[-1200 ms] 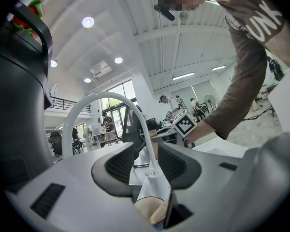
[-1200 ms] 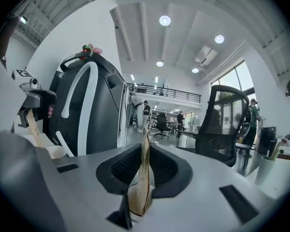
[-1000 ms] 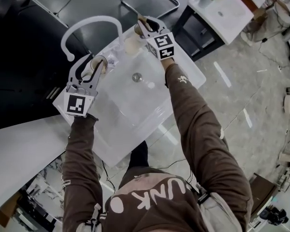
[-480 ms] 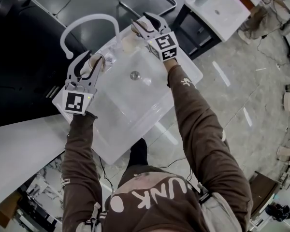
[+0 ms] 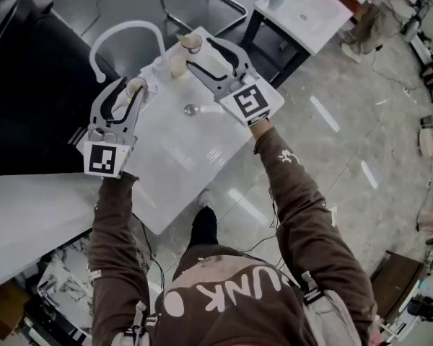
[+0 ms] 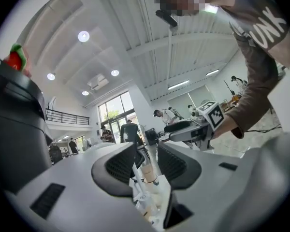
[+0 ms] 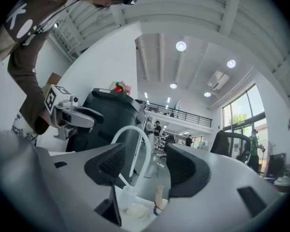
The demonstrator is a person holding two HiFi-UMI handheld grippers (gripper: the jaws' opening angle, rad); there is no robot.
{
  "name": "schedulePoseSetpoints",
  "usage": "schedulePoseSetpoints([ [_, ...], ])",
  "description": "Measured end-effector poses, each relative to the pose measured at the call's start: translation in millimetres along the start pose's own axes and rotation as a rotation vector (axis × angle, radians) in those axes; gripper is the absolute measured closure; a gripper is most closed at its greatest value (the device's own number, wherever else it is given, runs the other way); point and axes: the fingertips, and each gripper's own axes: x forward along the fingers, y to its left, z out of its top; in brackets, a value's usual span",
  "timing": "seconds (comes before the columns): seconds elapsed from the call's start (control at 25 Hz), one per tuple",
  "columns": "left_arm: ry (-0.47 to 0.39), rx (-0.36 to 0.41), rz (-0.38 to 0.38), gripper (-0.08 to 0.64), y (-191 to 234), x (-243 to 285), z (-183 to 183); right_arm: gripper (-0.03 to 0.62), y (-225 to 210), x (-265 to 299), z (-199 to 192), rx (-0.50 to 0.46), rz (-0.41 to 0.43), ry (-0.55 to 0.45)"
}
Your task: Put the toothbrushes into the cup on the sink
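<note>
Release position: right gripper [image 5: 200, 52] wide open and empty, left gripper [image 5: 133, 86] level beside the cup [image 7: 123, 195].

The clear cup stands at the 12 o'clock end of the sink [image 5: 180, 157], by the faucet [image 5: 126, 27] base. A slim white toothbrush [image 6: 137, 178] leans in it, and a beige upright piece [image 7: 159, 195] stands just beside. The right jaws have just been opening and stand at full spread at 3 o'clock of the cup with nothing between them, probably so the handle is not dragged. The left jaws stand narrowly apart at 9 o'clock and clamp nothing; the handle only shows through their gap. This gripper is likely stationed there to steady the cup.
</note>
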Motion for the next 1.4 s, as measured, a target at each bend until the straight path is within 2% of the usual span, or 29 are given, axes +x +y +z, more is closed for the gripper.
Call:
schedulePoseSetpoints([
  [0.24, -0.041, 0.013, 0.005, 0.431, -64, -64, 81, 0.328, 83, -101, 96, -0.003, 0.040, -0.092],
  [0.4, -0.072, 0.029, -0.015, 0.437, -132, -129, 137, 0.330, 144, -183, 154, -0.003, 0.036, -0.095],
  [0.48, -0.074, 0.035, -0.025, 0.462, -172, -168, 162, 0.336, 176, -228, 183, -0.004, 0.029, -0.101],
  [0.6, -0.076, 0.039, -0.040, 0.528, -230, -225, 201, 0.384, 219, -294, 229, 0.000, 0.008, -0.141],
  [0.72, -0.072, 0.033, -0.051, 0.554, -278, -277, 232, 0.470, 258, -351, 263, 0.031, -0.018, -0.166],
  [0.84, -0.064, 0.005, -0.073, 0.555, -316, -318, 255, 0.528, 291, -392, 281, 0.047, -0.029, -0.146],
  [1.0, -0.081, -0.002, -0.092, 0.555, -342, -355, 279, 0.569, 322, -427, 297, 0.057, -0.053, -0.119],
  [1.4, -0.086, -0.051, -0.121, 0.555, -349, -407, 286, 0.581, 371, -449, 312, 0.095, -0.109, -0.058],
])
